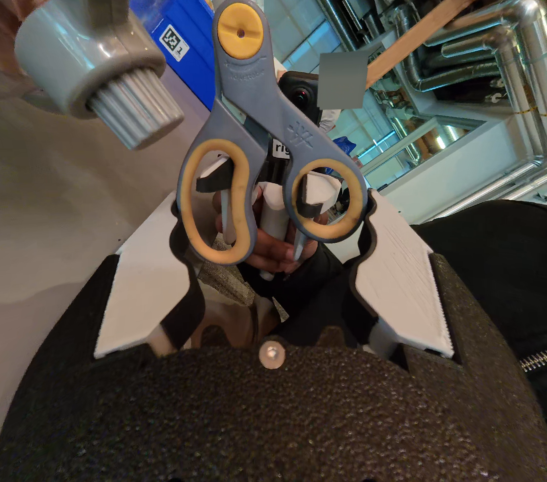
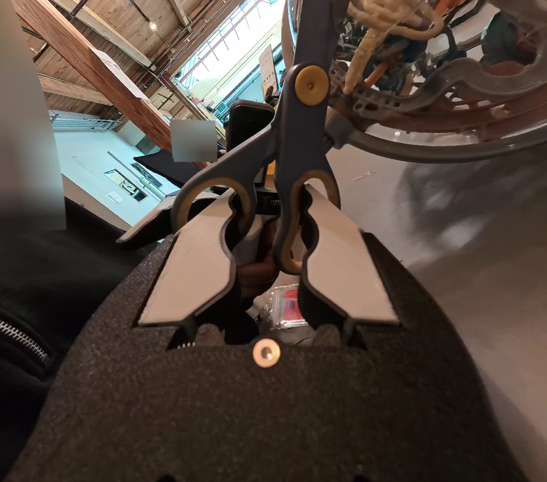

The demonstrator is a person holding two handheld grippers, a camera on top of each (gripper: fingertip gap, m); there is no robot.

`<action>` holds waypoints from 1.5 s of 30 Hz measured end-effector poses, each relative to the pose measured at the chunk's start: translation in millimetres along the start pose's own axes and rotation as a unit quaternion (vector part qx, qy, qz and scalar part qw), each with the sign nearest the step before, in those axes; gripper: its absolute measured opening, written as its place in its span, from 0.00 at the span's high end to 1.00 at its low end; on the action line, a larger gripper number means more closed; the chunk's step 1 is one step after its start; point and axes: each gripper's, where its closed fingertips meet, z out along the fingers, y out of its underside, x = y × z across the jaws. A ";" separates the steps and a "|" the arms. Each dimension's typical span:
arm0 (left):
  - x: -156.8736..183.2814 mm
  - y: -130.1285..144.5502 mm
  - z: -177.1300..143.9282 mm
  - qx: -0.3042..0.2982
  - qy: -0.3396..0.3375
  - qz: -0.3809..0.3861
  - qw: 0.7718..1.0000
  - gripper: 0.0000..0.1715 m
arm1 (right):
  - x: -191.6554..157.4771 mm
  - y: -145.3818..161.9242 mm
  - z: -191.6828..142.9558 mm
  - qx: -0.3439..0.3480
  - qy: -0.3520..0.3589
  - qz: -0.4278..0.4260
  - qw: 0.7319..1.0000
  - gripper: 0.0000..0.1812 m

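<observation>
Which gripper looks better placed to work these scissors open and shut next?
Probably the right gripper: its fingers sit inside the two yellow-lined handle loops of the scissors, so spreading or closing them should work the scissors. The left gripper only flanks the handles from outside.

Both wrist cameras sit just behind their own fingers, tilted up toward the ceiling, and face each other at very close range. They share the scissors point(image 1: 266, 124) point(image 2: 284, 159) held between them, each also catching the opposite gripper beyond.

Scissors point(image 1: 254, 124) between both tools, grey knob point(image 1: 97, 74) close left.
</observation>
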 end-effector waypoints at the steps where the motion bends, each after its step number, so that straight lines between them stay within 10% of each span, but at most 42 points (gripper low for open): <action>1: -0.1 0.3 0.3 -0.001 -0.001 0.000 1.000 0.33 | 0.2 -0.1 -0.4 -0.001 0.000 0.000 1.000 0.80; 45: -8.8 -2.1 -8.4 0.034 -0.042 0.028 0.998 0.40 | 4.6 4.5 5.1 -0.001 -0.019 0.054 0.998 0.80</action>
